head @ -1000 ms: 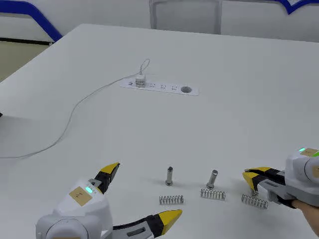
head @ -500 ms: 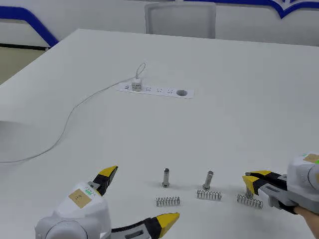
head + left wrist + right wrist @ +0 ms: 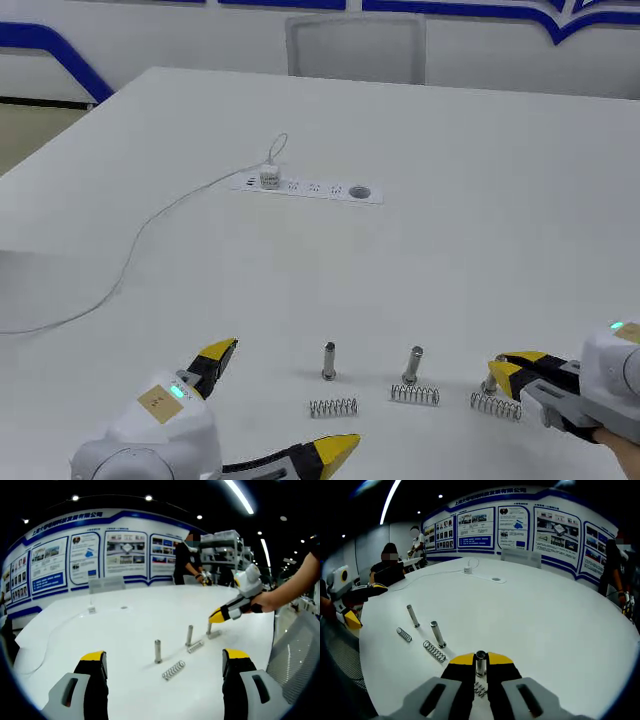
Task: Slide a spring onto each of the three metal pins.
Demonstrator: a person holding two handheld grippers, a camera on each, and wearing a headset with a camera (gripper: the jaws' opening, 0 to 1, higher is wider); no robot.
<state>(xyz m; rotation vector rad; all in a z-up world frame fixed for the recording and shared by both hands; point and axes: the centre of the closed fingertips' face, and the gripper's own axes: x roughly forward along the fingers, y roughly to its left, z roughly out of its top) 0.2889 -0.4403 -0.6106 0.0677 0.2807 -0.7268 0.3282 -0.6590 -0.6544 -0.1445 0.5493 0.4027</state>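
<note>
Three metal pins stand in a row near the table's front edge. The left pin and the middle pin stand free, and a spring lies in front of each: left spring, middle spring. My right gripper is shut on the right pin, which stands upright between its yellow tips, with the third spring lying just below. My left gripper is held wide open in front of the left pin and left spring, touching nothing.
A white power strip with a plugged charger and a cable lies mid-table, well behind the pins. A grey chair stands at the far edge. People are in the room beyond the table.
The picture has shifted with the head. My right gripper stays at the right pin, and the pins, springs and left gripper have not visibly moved.
</note>
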